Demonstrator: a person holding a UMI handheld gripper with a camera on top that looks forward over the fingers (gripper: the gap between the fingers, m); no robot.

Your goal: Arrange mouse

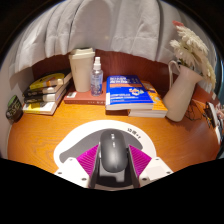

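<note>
A dark grey computer mouse (112, 154) lies on a white round mouse mat (75, 140) on the wooden desk (45, 140). It sits between my two fingers, whose magenta pads (89, 157) press against its left and right sides. My gripper (112, 163) is shut on the mouse, with the mouse's front end pointing away from me toward the books.
Beyond the mat stand a blue book stack (135, 97), a small spray bottle (97, 76), a beige box (83, 68), a pile of books (45, 92) to the left and a white vase with dried flowers (183, 90) to the right. A curtain hangs behind.
</note>
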